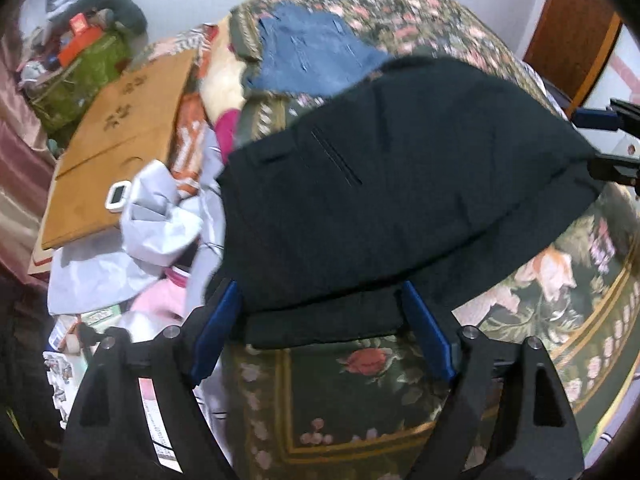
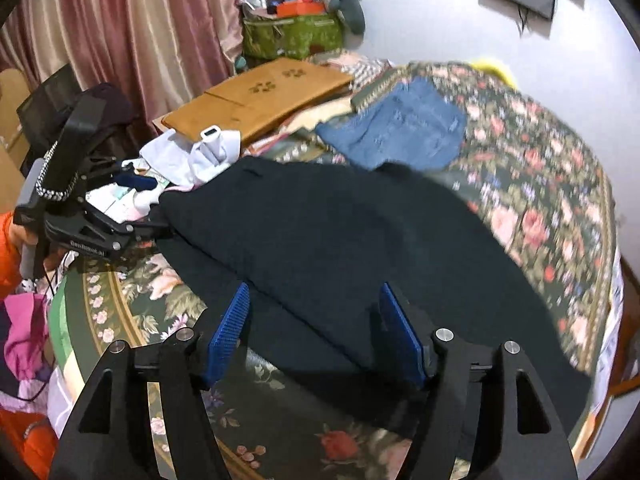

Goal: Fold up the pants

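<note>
Black pants lie folded over on a floral bedspread; they also show in the right wrist view. My left gripper is open, its blue pads either side of the pants' near edge at the waistband end. It shows in the right wrist view at the pants' left end. My right gripper is open over the near fold of the pants. It appears at the right edge of the left wrist view, by the pants' far end.
Folded blue jeans lie beyond the black pants. A wooden board, a white device, pale clothes and a green bag crowd the left side. Curtains hang behind. The bed edge drops off at right.
</note>
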{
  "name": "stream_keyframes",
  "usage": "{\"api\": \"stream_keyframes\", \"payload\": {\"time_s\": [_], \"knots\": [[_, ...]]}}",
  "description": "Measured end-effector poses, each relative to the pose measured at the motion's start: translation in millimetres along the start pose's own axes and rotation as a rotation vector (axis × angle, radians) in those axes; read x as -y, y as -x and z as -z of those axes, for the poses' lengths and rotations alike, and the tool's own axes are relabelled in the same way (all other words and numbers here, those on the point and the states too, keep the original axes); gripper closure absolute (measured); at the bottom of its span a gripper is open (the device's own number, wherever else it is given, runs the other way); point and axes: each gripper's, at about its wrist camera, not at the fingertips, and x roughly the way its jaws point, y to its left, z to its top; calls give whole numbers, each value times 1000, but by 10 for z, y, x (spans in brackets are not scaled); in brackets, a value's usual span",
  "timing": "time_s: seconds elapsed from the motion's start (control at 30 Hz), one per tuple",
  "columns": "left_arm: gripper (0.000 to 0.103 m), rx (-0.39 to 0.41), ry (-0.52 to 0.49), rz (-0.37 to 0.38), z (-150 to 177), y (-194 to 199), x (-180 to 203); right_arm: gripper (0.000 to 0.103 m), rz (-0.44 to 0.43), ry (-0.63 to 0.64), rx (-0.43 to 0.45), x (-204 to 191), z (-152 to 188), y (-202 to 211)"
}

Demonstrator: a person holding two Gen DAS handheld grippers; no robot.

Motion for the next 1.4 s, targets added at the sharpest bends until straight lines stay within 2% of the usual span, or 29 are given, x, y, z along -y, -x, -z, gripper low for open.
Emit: {"api": "stream_keyframes", "payload": {"time_s": [0.1, 0.27, 0.37, 0.43, 0.53, 0.6, 0.63, 0.73, 0.9, 0.97, 1.1, 1.2, 1.27, 1.33, 1.4], "knots": [[20, 3, -19, -13, -56, -68, 59, 39, -9, -10, -60, 11, 12, -172], [20, 0, -29, -9, -163, -145, 96, 37, -7, 33, -51, -90, -33, -283], [32, 37, -83, -14, -206, -100, 189, 38, 3, 57, -37, -162, -59, -327], [49, 59, -104, -18, -228, -66, 228, 40, 18, 85, -20, -226, -57, -350], [66, 94, -104, -1, -264, 1, 247, 59, 19, 101, 3, -265, -66, -325], [72, 91, -89, 13, -290, 18, 241, 82, 11, 99, 16, -280, -78, -293], [79, 85, -73, 28, -299, 22, 224, 86, -1, 93, 20, -284, -83, -277], [86, 91, -37, 57, -285, 66, 185, 94, -15, 69, 45, -308, -87, -197], [89, 130, -29, 70, -195, 248, 183, 102, -74, 15, 61, -337, -54, -60], [89, 118, -19, 94, -139, 238, 180, 102, -105, 1, 44, -380, -21, -42], [90, 86, -14, 99, -20, 125, 240, 101, -95, 29, -1, -497, 65, -147], [91, 92, 2, 93, 50, 129, 259, 101, -120, -2, 25, -453, 45, -76], [91, 92, 23, 105, 84, 149, 229, 98, -102, -4, 68, -420, -9, 30], [91, 89, 33, 111, 116, 161, 205, 89, -71, 0, 87, -370, -76, 75], [90, 89, 33, 107, 145, 201, 197, 66, -36, -18, 103, -281, -150, 74]]}}
